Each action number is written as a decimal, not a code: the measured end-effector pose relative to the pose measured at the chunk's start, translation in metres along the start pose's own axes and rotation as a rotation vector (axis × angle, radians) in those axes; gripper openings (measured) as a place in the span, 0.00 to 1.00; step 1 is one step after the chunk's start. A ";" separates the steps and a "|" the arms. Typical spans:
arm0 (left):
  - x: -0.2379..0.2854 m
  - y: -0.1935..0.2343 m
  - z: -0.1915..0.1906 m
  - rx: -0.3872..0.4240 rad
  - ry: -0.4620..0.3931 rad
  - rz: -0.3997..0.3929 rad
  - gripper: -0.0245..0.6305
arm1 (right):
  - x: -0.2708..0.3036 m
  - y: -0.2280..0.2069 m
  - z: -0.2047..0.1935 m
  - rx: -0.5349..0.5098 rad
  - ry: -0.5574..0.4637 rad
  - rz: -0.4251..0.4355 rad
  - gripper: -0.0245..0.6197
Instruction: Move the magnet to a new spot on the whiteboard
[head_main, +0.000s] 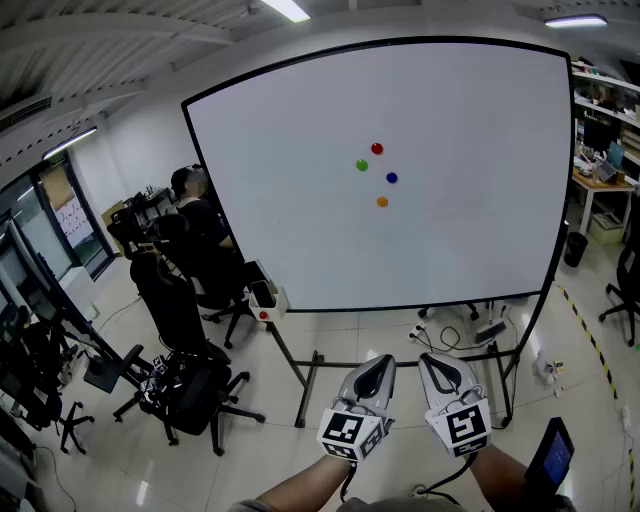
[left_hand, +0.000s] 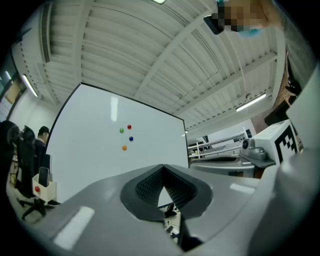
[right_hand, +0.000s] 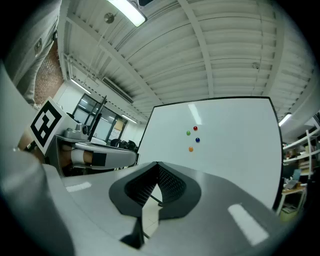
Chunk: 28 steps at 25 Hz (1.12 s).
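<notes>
Four small round magnets sit bunched in the upper middle of the whiteboard (head_main: 450, 250): the red magnet (head_main: 377, 148) on top, the green magnet (head_main: 362, 165) to its lower left, the blue magnet (head_main: 391, 178) and the orange magnet (head_main: 382, 201) below. They are close together, so I'd guess the main risk is bumping a neighbour, or taking the wrong one, since the task names none. The left gripper (head_main: 378, 362) and right gripper (head_main: 436, 362) are held low, well short of the board, each with its jaws pressed together on nothing. Unless they open first, a closed tip would only shove a magnet aside. The stand (head_main: 305, 375) and floor cables (head_main: 450, 335) lie in the way, so a stumble or hard push could rock the board.
</notes>
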<state>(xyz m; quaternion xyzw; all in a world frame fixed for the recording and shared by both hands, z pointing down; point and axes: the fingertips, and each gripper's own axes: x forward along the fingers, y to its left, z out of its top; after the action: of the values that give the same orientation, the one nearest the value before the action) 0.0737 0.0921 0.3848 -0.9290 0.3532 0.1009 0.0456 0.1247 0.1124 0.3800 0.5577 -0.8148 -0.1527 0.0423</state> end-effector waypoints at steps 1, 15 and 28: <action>0.011 0.001 -0.002 -0.002 -0.006 0.007 0.04 | 0.005 -0.009 -0.004 -0.004 0.000 0.005 0.05; 0.115 0.043 -0.028 0.006 0.004 0.050 0.04 | 0.083 -0.088 -0.037 0.025 -0.008 0.043 0.05; 0.203 0.158 -0.017 0.019 -0.072 -0.073 0.04 | 0.219 -0.126 -0.026 -0.018 -0.062 -0.081 0.05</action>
<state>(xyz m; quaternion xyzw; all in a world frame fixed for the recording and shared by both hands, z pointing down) 0.1196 -0.1594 0.3544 -0.9365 0.3182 0.1291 0.0709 0.1620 -0.1364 0.3452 0.5850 -0.7909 -0.1787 0.0160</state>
